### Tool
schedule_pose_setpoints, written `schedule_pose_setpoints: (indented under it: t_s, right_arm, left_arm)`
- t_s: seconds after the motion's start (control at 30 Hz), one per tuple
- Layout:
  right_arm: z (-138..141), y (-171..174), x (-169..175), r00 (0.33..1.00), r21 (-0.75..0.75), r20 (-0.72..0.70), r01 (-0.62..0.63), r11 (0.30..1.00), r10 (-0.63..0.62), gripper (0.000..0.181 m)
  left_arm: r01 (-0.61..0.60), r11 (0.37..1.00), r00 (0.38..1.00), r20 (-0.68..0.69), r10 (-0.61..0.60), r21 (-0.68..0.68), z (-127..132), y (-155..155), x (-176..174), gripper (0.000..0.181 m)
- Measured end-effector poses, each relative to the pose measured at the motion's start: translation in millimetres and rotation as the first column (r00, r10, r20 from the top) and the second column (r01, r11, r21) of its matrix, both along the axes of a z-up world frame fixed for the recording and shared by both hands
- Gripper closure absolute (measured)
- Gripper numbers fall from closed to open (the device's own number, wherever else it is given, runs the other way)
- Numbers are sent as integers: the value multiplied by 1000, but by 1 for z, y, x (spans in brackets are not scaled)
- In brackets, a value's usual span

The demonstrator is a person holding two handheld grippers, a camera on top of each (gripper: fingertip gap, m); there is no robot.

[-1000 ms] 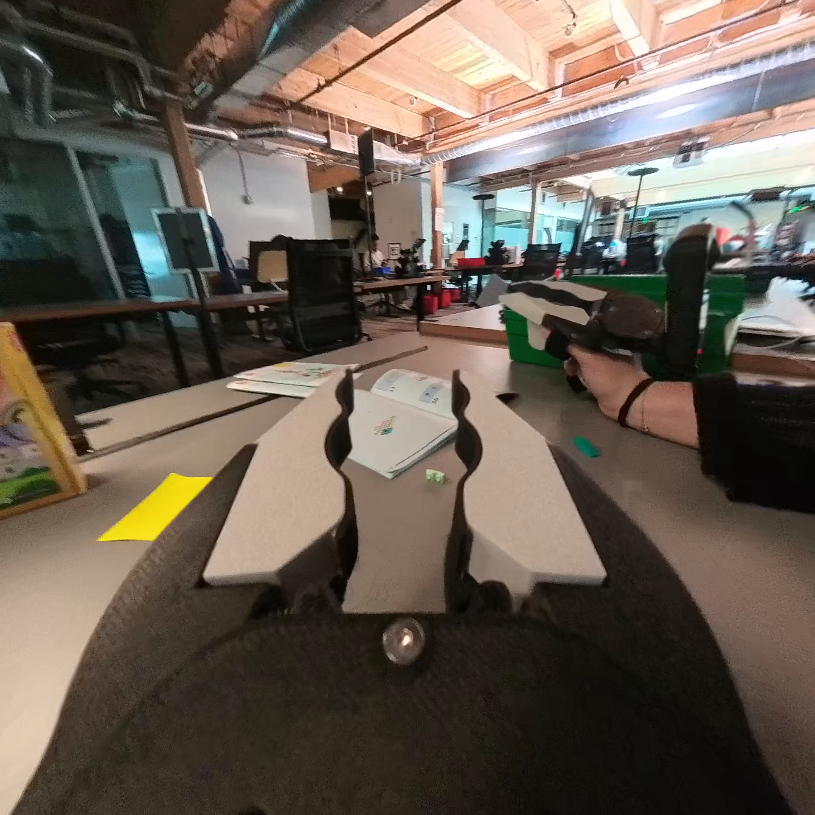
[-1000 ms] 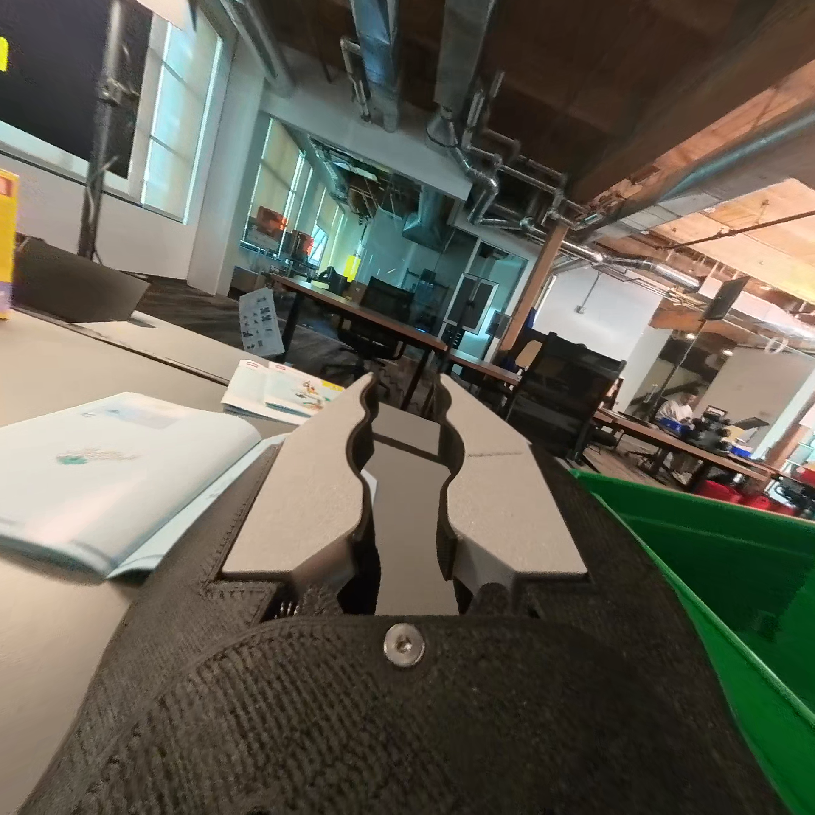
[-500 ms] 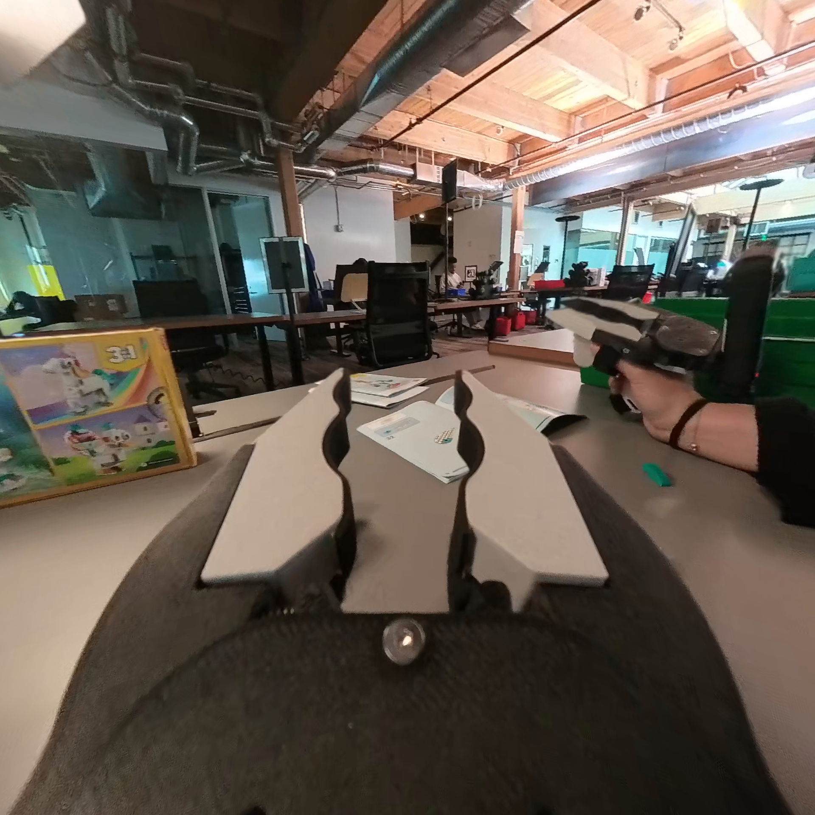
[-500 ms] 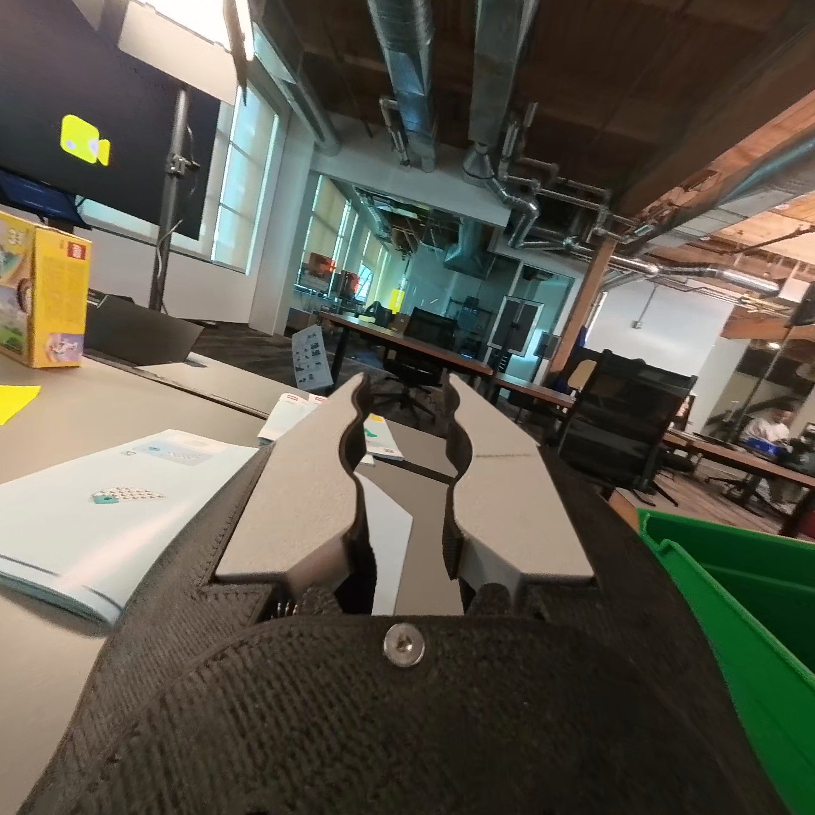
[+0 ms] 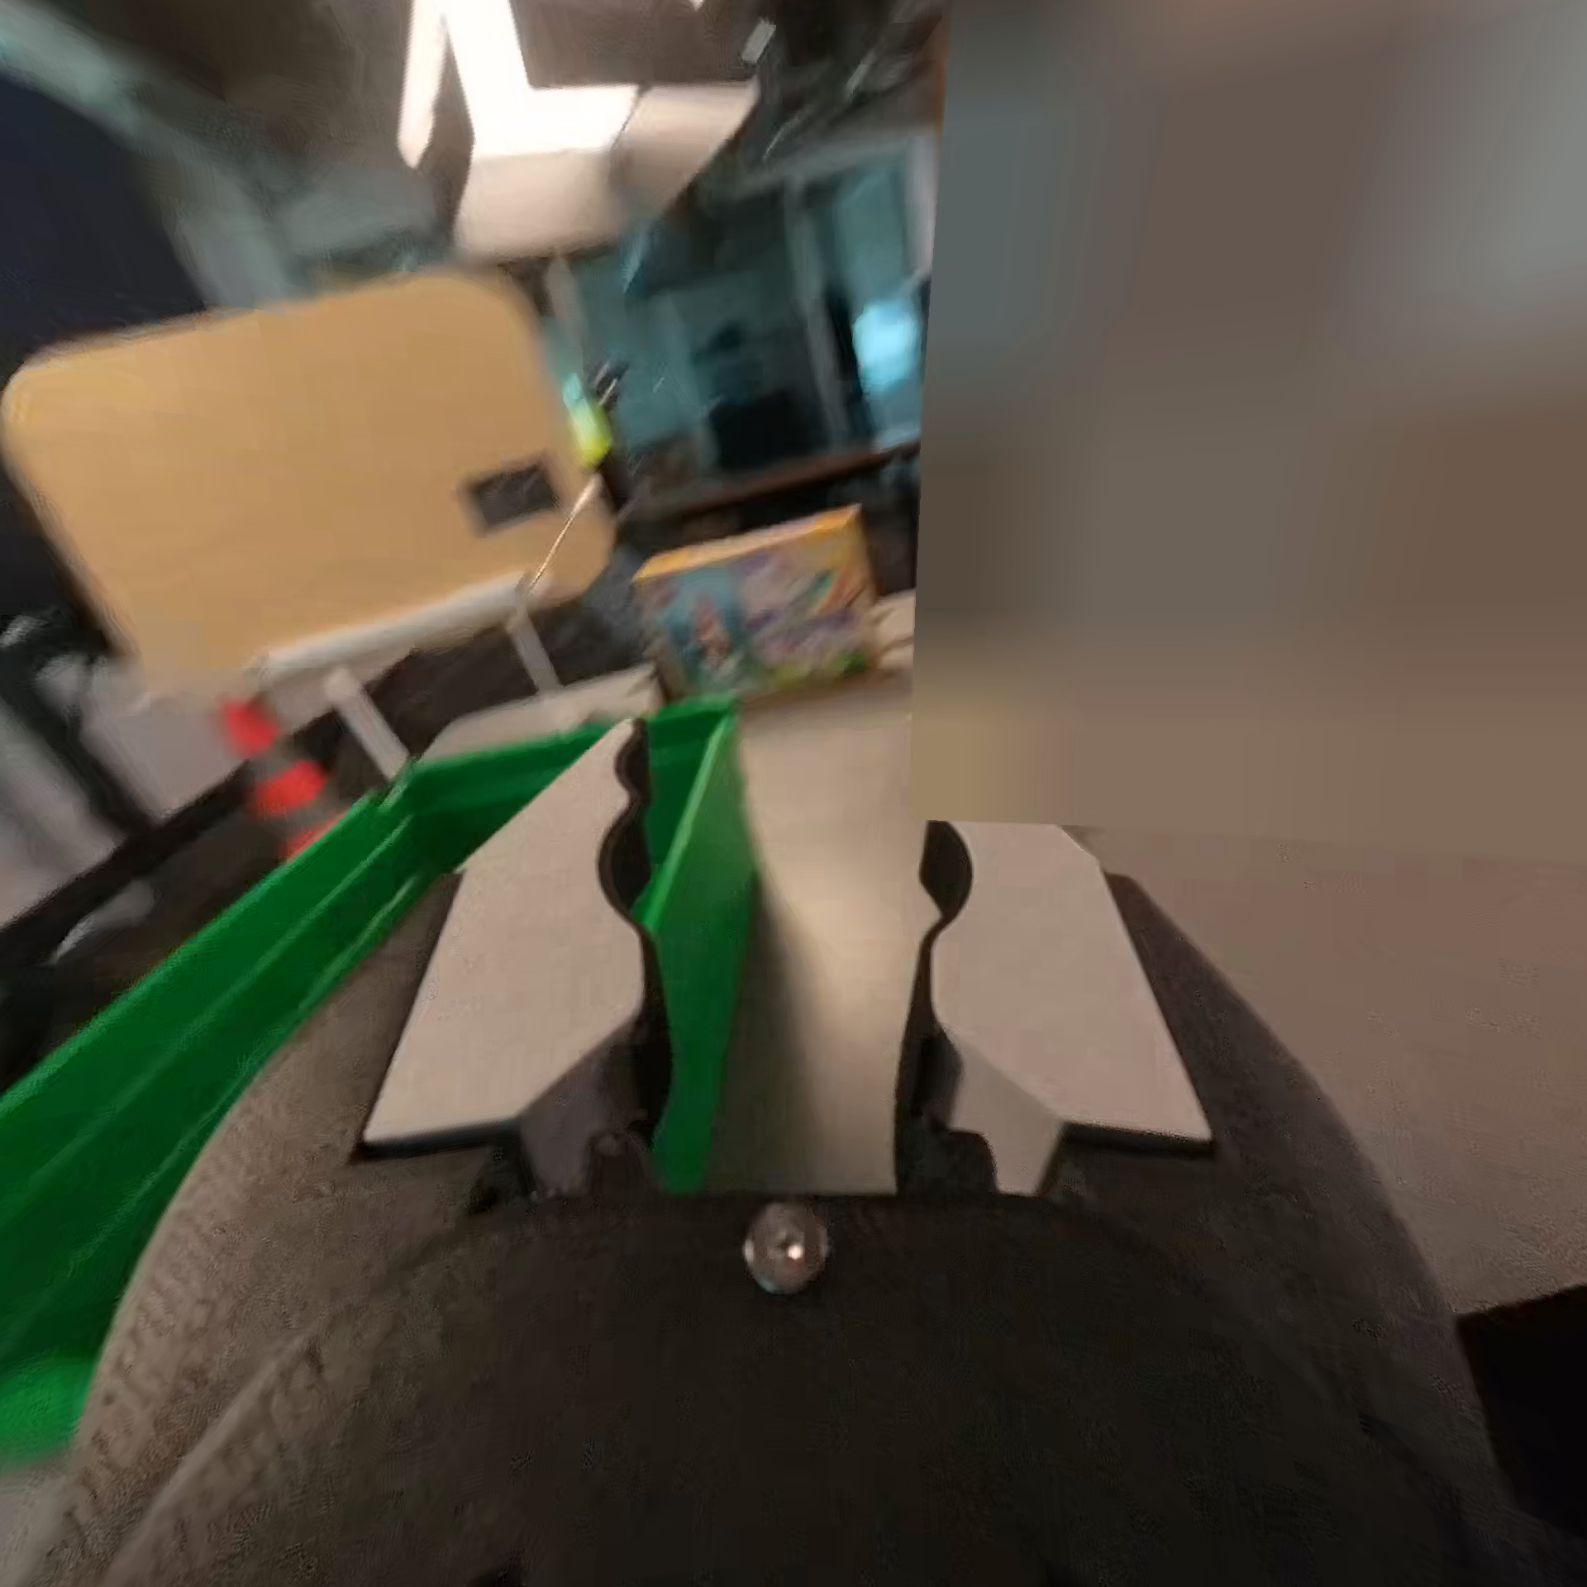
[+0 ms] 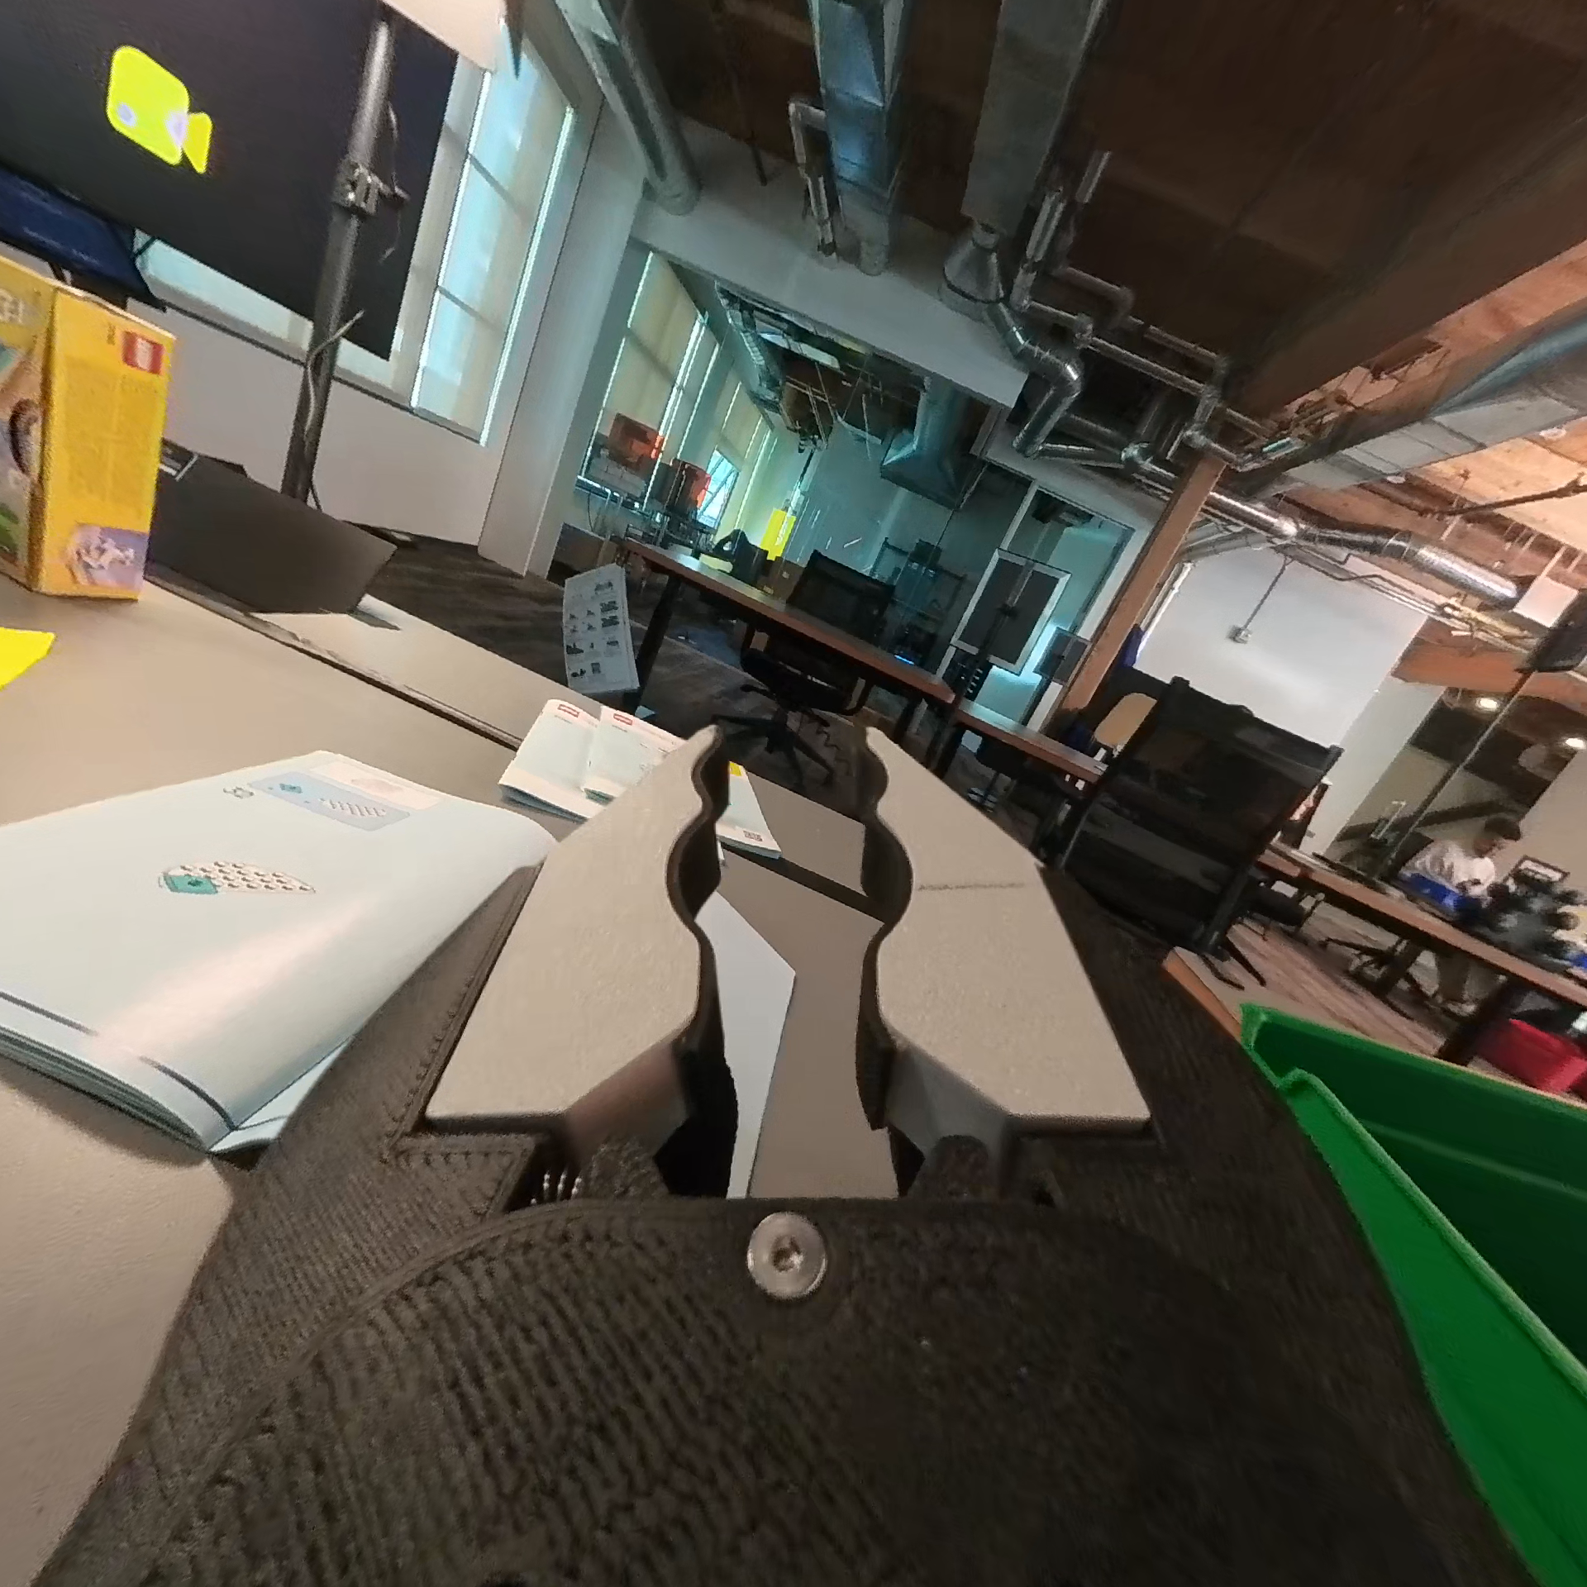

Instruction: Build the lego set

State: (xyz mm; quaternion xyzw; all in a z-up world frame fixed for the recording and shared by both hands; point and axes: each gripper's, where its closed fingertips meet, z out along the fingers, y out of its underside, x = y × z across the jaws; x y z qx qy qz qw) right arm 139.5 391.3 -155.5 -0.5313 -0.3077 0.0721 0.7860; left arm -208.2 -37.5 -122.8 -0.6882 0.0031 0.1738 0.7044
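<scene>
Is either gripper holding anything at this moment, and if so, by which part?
Nothing is held. The left gripper is open and empty beside the green bin; the right gripper is open and empty above the table.

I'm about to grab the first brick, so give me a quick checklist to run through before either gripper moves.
1. Left gripper open and empty: ok.
2. Right gripper open and empty: ok.
3. Instruction booklet lying open on the table: ok.
4. Green bin beside the right gripper: ok.
5. Left wrist view sharp enough to aim: not ok, motion-blurred.
6. Loose brick in sight: not ok, neither view shows one.
</scene>
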Motion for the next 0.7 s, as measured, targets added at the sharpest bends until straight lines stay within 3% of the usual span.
schedule_pose_setpoints:
  t_s: [0.07,0.1,0.27,0.37,0.53,0.63,0.7]
  right_arm:
    - [-1,0,-2,1000,8,24,5,1000,-6,155]
    - [-2,0,-3,999,10,34,8,1000,-9,155]
    - [-4,1,-5,998,13,61,20,1000,-21,155]
    - [-4,1,-4,998,10,56,21,1000,-22,155]
    - [-6,2,-4,999,-12,47,13,1000,-12,156]
    - [-8,3,-5,999,-28,49,5,1000,-3,156]
    - [-9,2,-6,999,-32,51,-4,999,5,158]
  left_arm:
    - [-135,985,986,80,144,-109,-30,-21,-33,115]
    - [-164,976,974,132,183,-140,-42,-30,-43,123]
    - [-194,955,909,324,261,-223,-83,-51,-62,133]
    - [-115,964,898,390,205,-242,-92,-44,-51,143]
    - [24,980,885,460,70,-196,-85,-18,-20,143]
    - [188,961,867,494,-67,-201,-82,2,10,133]
    - [318,935,837,510,-199,-157,-66,11,29,134]
